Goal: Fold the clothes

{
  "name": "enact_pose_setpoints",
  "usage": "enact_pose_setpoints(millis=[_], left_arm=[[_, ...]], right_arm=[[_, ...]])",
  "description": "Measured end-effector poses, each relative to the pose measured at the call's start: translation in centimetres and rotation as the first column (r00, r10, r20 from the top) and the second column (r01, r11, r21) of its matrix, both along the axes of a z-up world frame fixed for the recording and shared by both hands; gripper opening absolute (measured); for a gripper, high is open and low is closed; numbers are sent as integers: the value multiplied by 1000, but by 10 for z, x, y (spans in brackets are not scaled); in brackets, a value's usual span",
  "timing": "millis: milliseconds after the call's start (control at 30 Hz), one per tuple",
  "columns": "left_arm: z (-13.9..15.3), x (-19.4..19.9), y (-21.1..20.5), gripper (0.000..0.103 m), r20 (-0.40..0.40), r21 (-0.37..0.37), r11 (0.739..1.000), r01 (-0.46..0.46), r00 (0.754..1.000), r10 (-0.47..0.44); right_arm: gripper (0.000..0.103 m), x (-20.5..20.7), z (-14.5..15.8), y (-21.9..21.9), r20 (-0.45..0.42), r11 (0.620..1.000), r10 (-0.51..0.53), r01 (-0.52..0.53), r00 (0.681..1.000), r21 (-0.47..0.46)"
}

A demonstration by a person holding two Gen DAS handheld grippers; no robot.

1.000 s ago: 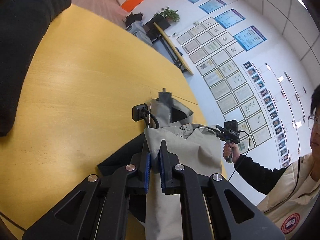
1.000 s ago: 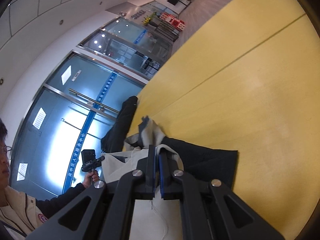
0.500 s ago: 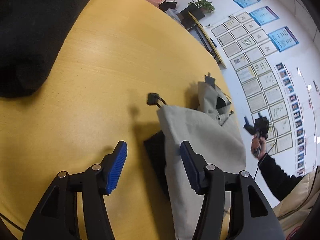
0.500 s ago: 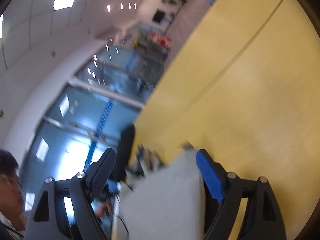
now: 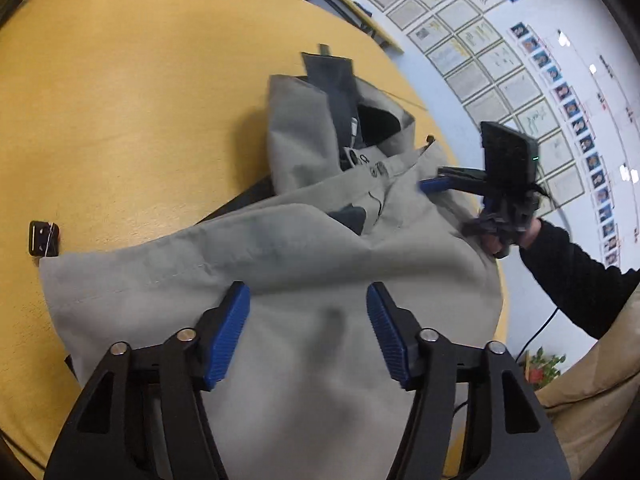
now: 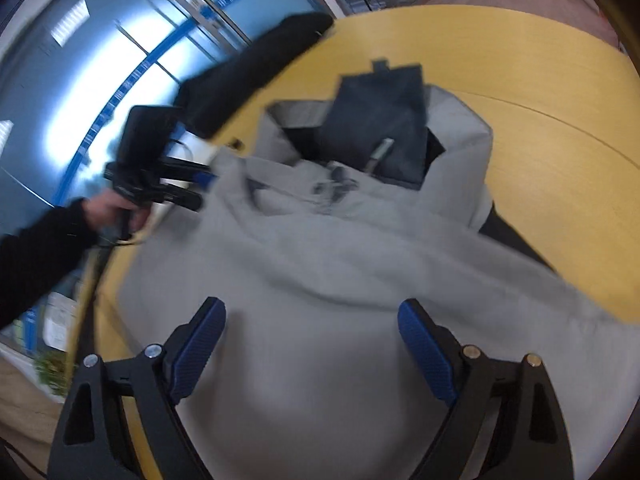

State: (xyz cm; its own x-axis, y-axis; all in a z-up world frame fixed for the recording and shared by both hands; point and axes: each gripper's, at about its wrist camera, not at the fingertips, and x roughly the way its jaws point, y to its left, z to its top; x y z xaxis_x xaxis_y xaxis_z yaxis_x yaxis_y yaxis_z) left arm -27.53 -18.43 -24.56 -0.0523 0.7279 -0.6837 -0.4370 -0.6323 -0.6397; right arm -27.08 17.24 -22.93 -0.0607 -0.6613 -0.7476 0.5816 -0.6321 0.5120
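A grey jacket with a dark lining lies on the yellow table, folded over itself, collar at the far end. It also shows in the right wrist view. My left gripper is open and empty, hovering over the near part of the jacket. My right gripper is open and empty over the same grey cloth. In the left wrist view the right gripper reaches in at the jacket's right edge. In the right wrist view the left gripper sits at the jacket's left edge.
A black garment lies at the table's far left edge in the right wrist view. A small black clip lies on the table left of the jacket. The table's edge runs close along the jacket's right side.
Both grippers were shut on the grey cloth a second ago. They opened, let the cloth drop onto the table, and now hover over the laid-down fold.
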Motion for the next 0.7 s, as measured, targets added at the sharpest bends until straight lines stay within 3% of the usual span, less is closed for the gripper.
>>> enact_pose_setpoints(millis=[67, 100, 133, 200, 233, 267, 367, 433, 500, 567, 600, 667, 700], left_arm=[[3, -3, -20, 50, -14, -11, 998, -65, 998, 65], [6, -4, -34, 51, -27, -20, 994, -110, 994, 109], [10, -4, -44, 54, -38, -27, 989, -144, 989, 142], [20, -2, -60, 58, -53, 2, 982, -191, 980, 191], [26, 3, -58, 63, -66, 23, 983, -180, 981, 181], [33, 8, -54, 65, -81, 43, 986, -160, 983, 164], [46, 23, -36, 70, -108, 80, 993, -83, 990, 91], [44, 34, -14, 71, -101, 71, 997, -17, 995, 24], [40, 42, 4, 71, -93, 53, 998, 34, 995, -29], [36, 48, 10, 71, -88, 46, 998, 51, 995, -47], [33, 50, 12, 71, -83, 47, 997, 53, 995, -49], [27, 48, 13, 71, -69, 39, 998, 43, 997, -40], [25, 48, 14, 71, -64, 36, 998, 42, 997, -39]], right_arm=[[57, -15, -10, 10, -4, 999, -49, 49, 999, 14], [48, -21, -9, 24, -10, 995, -97, 97, 995, 23], [47, -24, -4, 38, -50, 983, -163, 166, 985, 73], [61, -30, 5, 66, -135, 941, -279, 299, 951, 159], [71, -29, 11, 76, -153, 933, -297, 320, 943, 163], [74, -26, 17, 81, -153, 943, -280, 301, 948, 141], [83, -17, 38, 57, -193, 979, -102, 132, 976, 153], [84, -13, 47, 30, -230, 979, 54, -6, 972, 204], [85, -15, 46, 2, -236, 955, 193, -128, 952, 267], [84, -24, 30, -19, -175, 913, 309, -240, 935, 330], [82, -26, 21, -28, -143, 894, 347, -281, 927, 350], [67, -30, 9, -41, -84, 857, 405, -346, 910, 382], [66, -32, 4, -45, -60, 842, 425, -370, 903, 392]])
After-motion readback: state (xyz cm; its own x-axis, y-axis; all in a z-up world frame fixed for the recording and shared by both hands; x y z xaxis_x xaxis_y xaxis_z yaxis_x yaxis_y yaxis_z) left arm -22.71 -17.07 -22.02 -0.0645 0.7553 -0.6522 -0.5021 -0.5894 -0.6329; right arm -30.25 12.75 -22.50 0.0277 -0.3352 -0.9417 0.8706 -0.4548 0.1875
